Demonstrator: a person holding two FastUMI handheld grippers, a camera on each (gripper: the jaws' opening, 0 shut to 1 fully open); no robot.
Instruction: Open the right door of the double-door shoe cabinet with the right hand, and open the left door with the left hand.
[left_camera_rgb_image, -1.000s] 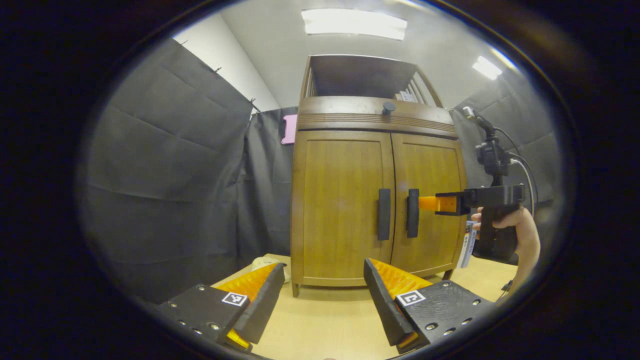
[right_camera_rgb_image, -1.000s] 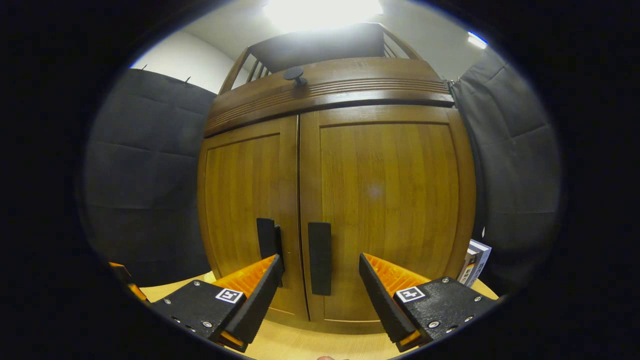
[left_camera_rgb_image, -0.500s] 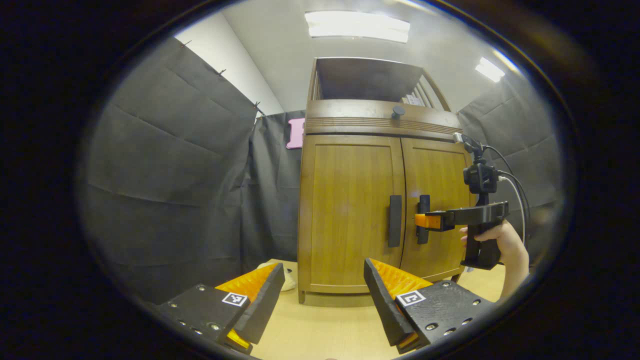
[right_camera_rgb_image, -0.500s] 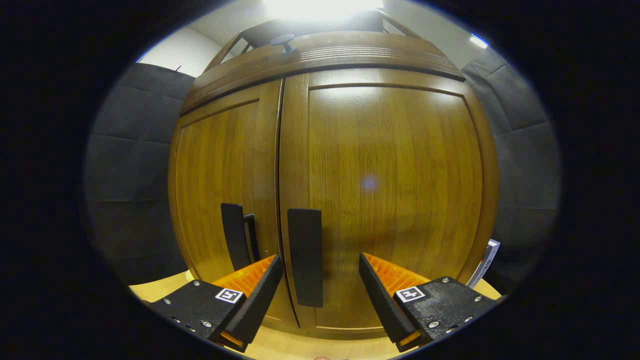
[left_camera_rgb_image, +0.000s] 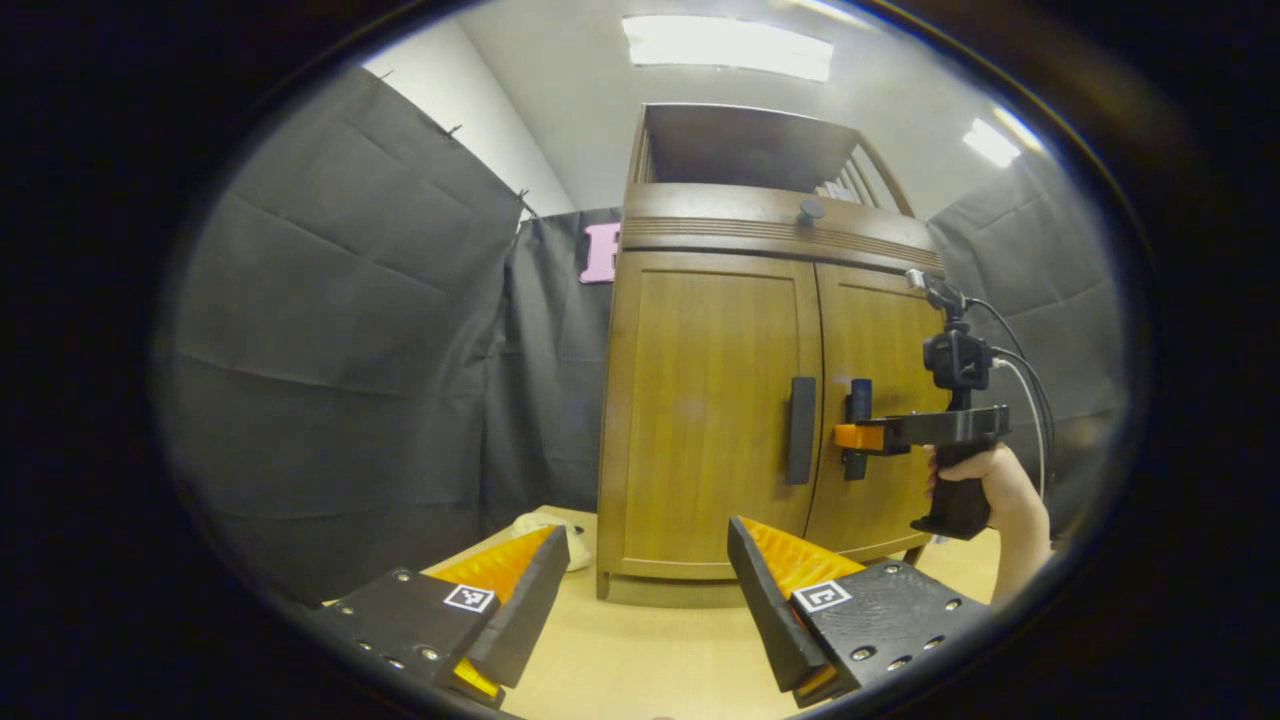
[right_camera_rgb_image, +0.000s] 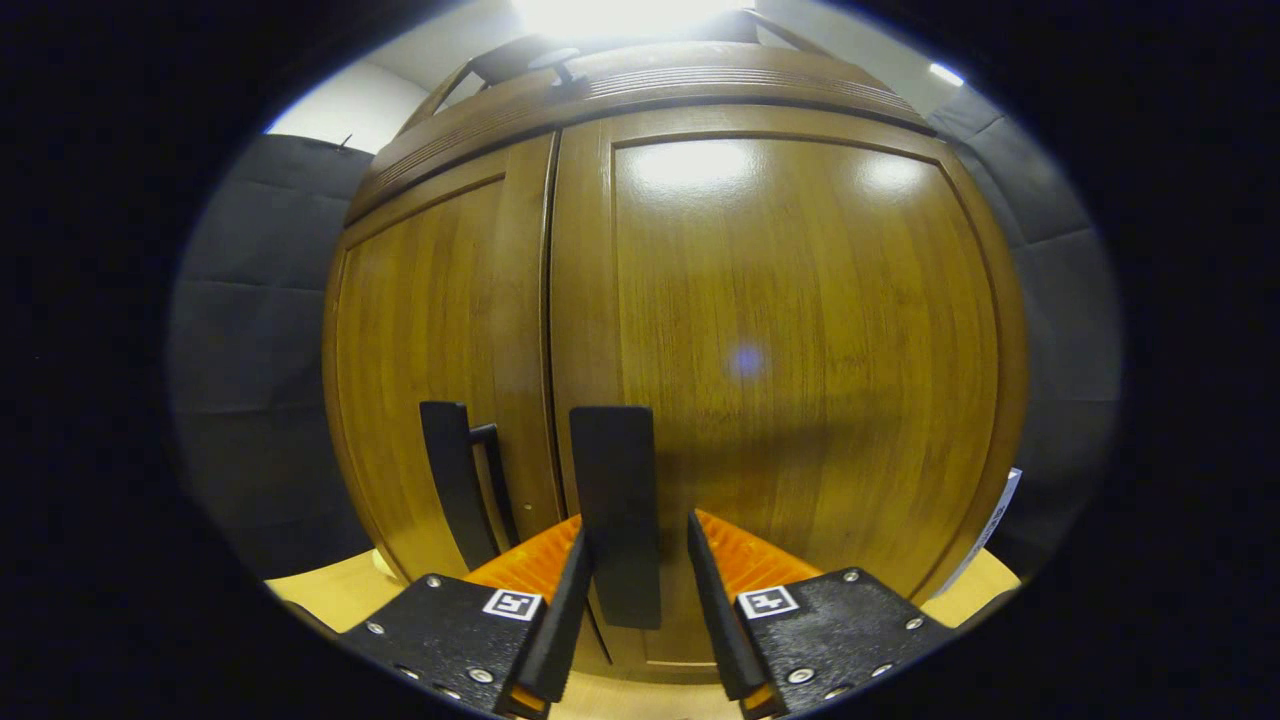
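**Right gripper narrowed around right door handle; left gripper hangs back, wide**

Since half a second ago the right gripper's fingers have drawn in from a wide spread to a narrow gap either side of the right handle; the left gripper has barely shifted.

Left gripper view: left gripper (left_camera_rgb_image: 648, 590) low in front, fingers spread wide, nothing between them, nothing touched. It hovers over the light wood desk (left_camera_rgb_image: 640, 660), well short of the shoe cabinet (left_camera_rgb_image: 760, 400). Cabinet stands upright on the desk, both doors shut. Left door (left_camera_rgb_image: 710, 410) and right door (left_camera_rgb_image: 875, 410) meet at a centre seam, with the dark vertical left handle (left_camera_rgb_image: 801, 430) and right handle (left_camera_rgb_image: 858, 400) just beside it. Farther off, the right gripper (left_camera_rgb_image: 848, 437) reaches in level from the right, its tip at the right handle about mid-height; a hand (left_camera_rgb_image: 985, 480) holds its grip. Cables run up from the camera mount on top of it. Small dark knob (left_camera_rgb_image: 810, 210) sits on the cabinet top. Pale crumpled thing (left_camera_rgb_image: 560, 535) lies on the desk at the cabinet's left foot; can't tell what it is.

Right gripper view: right gripper (right_camera_rgb_image: 637, 590) close up against the right door (right_camera_rgb_image: 800, 350). Right handle (right_camera_rgb_image: 615, 500) stands upright between the two fingers (right_camera_rgb_image: 565, 610), gap narrow. Can't tell if the fingers actually press on it; a thin gap seems to show on each side. Left handle (right_camera_rgb_image: 450, 480) sits just left, past the seam, on the left door (right_camera_rgb_image: 430, 350). Both doors look flush and shut.
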